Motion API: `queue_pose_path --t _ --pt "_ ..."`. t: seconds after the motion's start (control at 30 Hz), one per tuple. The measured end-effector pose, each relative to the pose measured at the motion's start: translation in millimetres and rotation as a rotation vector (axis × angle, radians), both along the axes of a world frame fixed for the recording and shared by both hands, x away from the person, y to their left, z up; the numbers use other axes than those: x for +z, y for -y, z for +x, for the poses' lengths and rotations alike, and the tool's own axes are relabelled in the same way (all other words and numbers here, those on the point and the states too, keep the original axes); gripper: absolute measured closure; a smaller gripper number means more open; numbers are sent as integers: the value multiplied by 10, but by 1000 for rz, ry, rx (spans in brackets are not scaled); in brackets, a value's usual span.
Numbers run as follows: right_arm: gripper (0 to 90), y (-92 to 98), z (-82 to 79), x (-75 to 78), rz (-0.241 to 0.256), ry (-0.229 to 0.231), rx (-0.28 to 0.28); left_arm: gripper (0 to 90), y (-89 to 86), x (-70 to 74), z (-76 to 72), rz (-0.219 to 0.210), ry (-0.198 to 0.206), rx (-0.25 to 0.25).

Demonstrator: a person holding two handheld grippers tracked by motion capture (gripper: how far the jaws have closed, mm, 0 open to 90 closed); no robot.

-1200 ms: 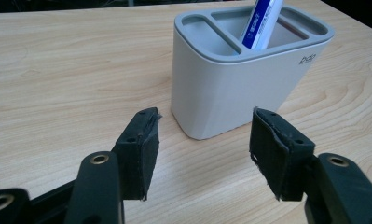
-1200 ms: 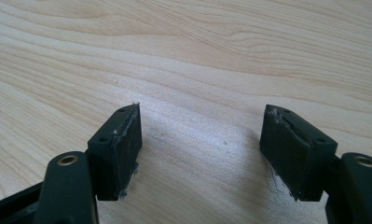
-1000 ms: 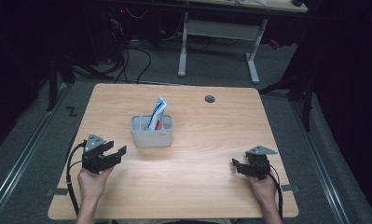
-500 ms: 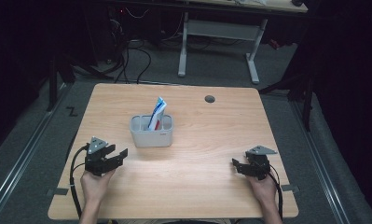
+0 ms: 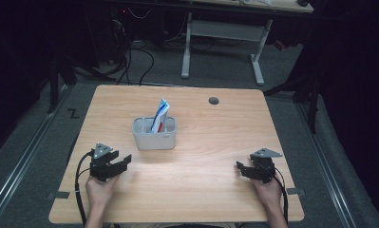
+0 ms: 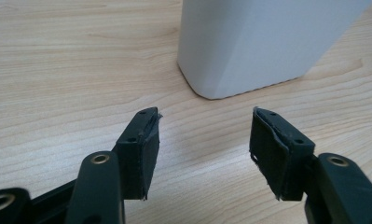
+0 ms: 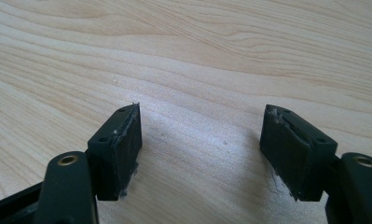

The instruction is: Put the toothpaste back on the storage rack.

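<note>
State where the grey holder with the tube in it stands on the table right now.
In the high view the grey holder stands left of the table's middle, just ahead of the left tongs and apart from them.

Table (image 5: 215,142) brightly lit from above, surroundings dark (nearly black); gripper views sharp, soft shadows.

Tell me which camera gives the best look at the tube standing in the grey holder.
The high view: the blue and white tube stands tilted in the grey holder, above its rim. The left gripper view catches just the holder's pale lower wall, beyond the open left claw. The right gripper view looks at bare table.
</note>
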State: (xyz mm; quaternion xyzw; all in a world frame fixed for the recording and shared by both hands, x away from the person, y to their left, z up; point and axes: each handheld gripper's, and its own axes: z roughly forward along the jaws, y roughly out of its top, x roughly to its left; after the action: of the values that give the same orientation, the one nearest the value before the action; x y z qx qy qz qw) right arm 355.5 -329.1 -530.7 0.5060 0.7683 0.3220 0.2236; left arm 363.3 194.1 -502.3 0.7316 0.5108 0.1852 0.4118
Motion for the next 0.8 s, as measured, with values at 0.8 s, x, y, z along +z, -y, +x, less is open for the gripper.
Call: queue_pose_path --t 0.8 --pt "295 -1 0 0 1 0 -1 434 92 -227 80 106 -10 34"
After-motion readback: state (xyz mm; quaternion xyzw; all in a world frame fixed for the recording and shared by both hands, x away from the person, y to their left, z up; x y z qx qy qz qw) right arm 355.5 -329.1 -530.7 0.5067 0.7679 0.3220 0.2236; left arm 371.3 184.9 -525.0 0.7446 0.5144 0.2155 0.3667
